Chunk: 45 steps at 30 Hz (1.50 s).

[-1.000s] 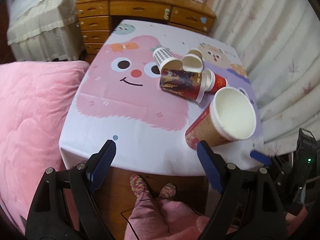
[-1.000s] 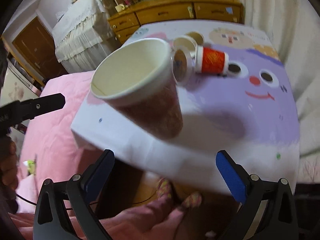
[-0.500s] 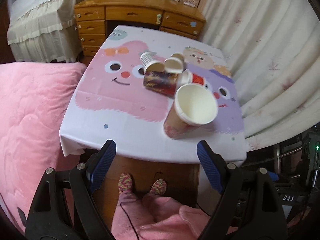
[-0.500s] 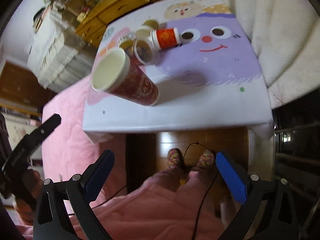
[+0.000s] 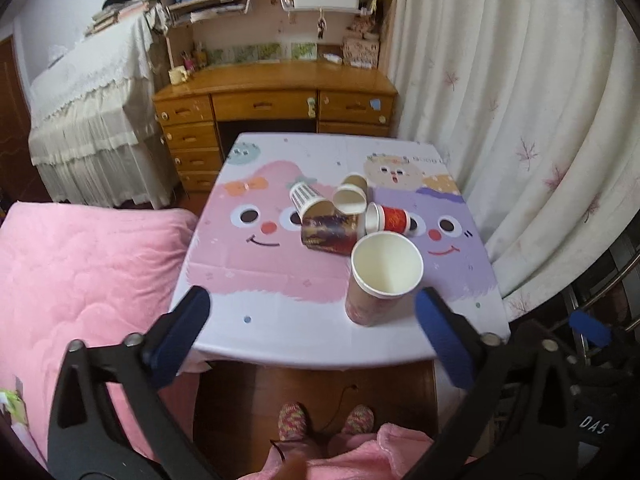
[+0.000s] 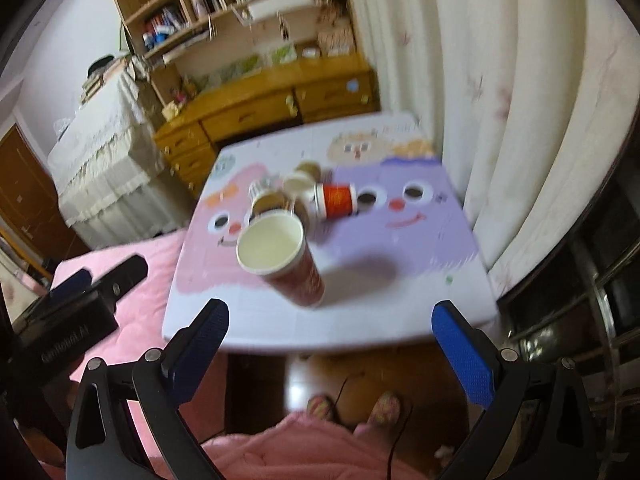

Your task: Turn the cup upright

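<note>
A red paper cup [image 5: 382, 280] stands upright near the front edge of the table [image 5: 280, 328], its white inside showing; it also shows in the right wrist view [image 6: 282, 256]. Behind it several cups lie on their sides in a cluster: a dark patterned cup [image 5: 330, 232], a red cup [image 5: 390, 218], a striped cup [image 5: 304, 196] and two more [image 5: 352, 194]. My left gripper [image 5: 312, 332] is open and empty, held back in front of the table. My right gripper [image 6: 330, 340] is open and empty, also back from the table.
The table has a pink and purple cartoon cloth. A pink quilt [image 5: 80, 280] lies to the left, white curtains [image 5: 520, 120] hang to the right, a wooden desk [image 5: 276, 96] with shelves stands behind. The person's slippered feet [image 5: 326, 420] are below.
Both grippers have drawn back and up from the table. The red cup, held tilted in the air a second ago, now stands upright on the table, released.
</note>
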Available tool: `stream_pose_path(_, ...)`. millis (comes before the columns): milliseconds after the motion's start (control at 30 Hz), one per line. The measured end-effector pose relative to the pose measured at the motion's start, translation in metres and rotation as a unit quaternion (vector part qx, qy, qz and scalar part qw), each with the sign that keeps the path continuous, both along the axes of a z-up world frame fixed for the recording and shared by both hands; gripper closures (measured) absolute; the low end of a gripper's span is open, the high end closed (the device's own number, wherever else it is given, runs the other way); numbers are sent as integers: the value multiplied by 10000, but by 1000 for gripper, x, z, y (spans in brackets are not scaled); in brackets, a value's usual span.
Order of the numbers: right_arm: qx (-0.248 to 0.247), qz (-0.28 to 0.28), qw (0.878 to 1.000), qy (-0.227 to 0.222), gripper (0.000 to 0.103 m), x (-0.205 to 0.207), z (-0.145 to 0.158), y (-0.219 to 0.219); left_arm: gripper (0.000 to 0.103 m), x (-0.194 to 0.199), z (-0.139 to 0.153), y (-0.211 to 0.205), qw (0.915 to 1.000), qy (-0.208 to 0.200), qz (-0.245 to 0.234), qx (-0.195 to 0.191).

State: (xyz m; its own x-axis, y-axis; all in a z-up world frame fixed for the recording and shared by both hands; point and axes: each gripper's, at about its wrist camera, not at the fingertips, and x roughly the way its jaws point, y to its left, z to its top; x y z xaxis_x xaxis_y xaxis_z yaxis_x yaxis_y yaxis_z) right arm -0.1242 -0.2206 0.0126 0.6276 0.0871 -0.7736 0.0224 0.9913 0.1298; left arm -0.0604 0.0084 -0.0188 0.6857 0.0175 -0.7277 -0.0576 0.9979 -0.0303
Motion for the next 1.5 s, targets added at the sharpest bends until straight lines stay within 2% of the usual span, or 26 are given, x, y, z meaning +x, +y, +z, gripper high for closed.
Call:
stream_pose_path(67,-116,-39,9997,-187,1,-2,9,10,1,-4,2,1,9999,-97,-42,58)
stream_pose_path(267,-75,-64,9993,-374,1,-21,21,23,1,-9,-2,2,9996,-155,-129,187)
stream_pose_path(600,-114,-54,9989,-457,1,-31,24,21,1,-10,-3,2,9995,-210,-186,125)
stream_pose_path(1100,-8,-17,9996,-285,1,-5,15,18,1,-7,-3,-1,9994,-165,-221,197)
stream_pose_path(1500,-21,-7,9997,-245,1,0,10,18,1,-3,-4,1,9995,-124,-223,198)
